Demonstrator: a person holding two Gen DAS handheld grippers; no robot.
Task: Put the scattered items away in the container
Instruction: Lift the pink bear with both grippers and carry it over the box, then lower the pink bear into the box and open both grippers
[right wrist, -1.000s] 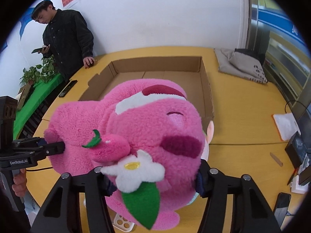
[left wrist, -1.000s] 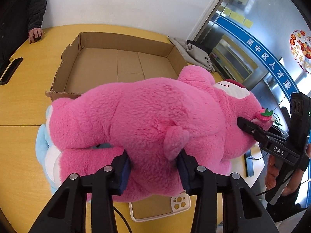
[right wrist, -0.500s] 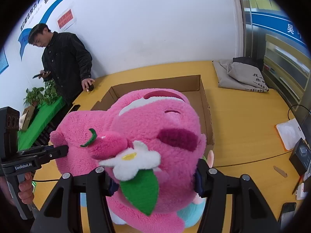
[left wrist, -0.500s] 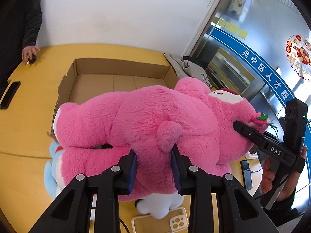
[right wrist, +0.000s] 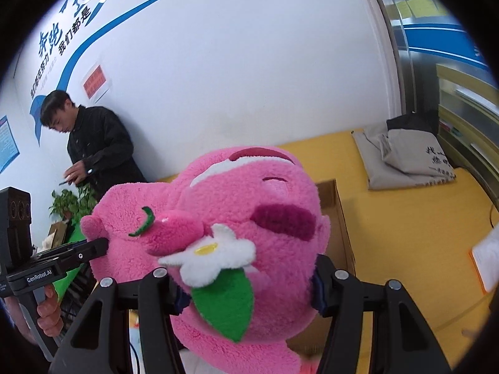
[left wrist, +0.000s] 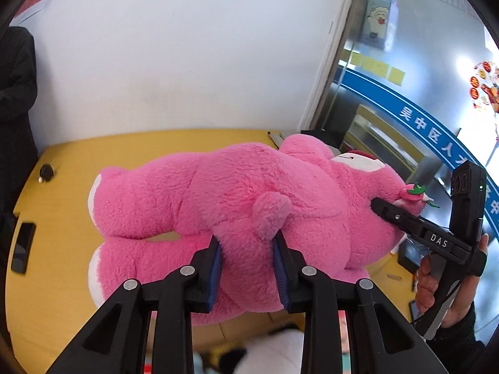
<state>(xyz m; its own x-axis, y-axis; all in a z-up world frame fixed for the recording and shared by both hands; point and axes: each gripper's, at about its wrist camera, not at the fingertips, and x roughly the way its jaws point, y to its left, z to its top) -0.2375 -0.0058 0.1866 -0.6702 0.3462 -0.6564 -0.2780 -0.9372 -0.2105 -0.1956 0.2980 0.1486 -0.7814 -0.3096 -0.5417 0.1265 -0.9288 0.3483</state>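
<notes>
The big pink plush bear (left wrist: 237, 193) hangs in the air above the yellow table (left wrist: 56, 274). The left gripper (left wrist: 246, 268) pinches its lower body. The right gripper (right wrist: 246, 283) squeezes its head. The cardboard box (right wrist: 338, 215) sits behind the bear.

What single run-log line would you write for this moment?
left gripper: shut on pink plush bear | right gripper: shut on bear's head | bear: lifted | cardboard box: behind
</notes>
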